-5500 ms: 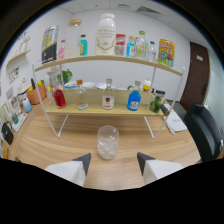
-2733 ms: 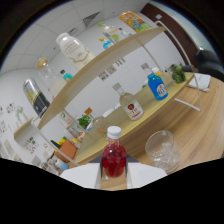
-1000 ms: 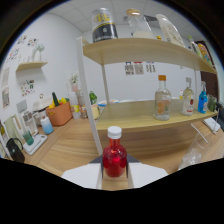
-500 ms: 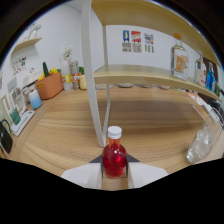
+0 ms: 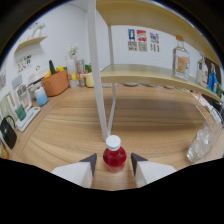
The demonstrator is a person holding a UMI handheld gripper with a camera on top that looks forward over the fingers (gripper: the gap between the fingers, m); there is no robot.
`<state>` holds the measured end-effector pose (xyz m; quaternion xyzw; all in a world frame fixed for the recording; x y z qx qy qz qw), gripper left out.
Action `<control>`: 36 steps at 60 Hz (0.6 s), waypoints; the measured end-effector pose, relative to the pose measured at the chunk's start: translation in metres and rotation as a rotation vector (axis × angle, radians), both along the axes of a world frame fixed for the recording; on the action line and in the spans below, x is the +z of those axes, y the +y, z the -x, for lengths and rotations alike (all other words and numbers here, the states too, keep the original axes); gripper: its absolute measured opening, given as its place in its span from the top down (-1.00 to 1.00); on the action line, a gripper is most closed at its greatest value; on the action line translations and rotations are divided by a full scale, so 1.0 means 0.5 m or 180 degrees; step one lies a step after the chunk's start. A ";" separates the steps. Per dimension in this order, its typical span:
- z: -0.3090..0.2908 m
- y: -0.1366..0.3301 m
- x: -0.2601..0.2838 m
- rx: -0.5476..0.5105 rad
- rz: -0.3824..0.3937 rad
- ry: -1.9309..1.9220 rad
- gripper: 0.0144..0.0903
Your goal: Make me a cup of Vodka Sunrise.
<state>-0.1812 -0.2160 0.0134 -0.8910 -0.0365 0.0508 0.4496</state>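
Note:
A small red bottle point(image 5: 114, 157) with a white cap stands upright on the wooden table point(image 5: 150, 117), between the tips of my gripper point(image 5: 113, 164). The fingers point(image 5: 89, 164) are open, with a narrow gap on each side of the bottle. A clear faceted glass point(image 5: 202, 142) stands on the table off to the right, beyond the fingers. On the lower shelf point(image 5: 150, 76) behind it stand a clear spirit bottle point(image 5: 181, 58) and a blue-capped bottle point(image 5: 212, 75).
A white shelf post point(image 5: 98, 75) rises just beyond the red bottle. To the left along the wall are an orange basket point(image 5: 55, 82), small jars and a black bag point(image 5: 8, 135). Bare wood lies between the post and the glass.
The view swung left and dropped toward the table. The fingers, earlier shut on the red bottle, have parted and drawn back a little; the bottle now stands on the wood.

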 end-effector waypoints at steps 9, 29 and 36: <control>-0.004 -0.025 0.075 0.0164 -0.0168 0.0026 -0.87; -0.147 -0.130 0.301 0.0107 -0.0693 0.0162 -0.88; -0.247 -0.170 0.314 -0.0005 -0.0738 0.0066 -0.88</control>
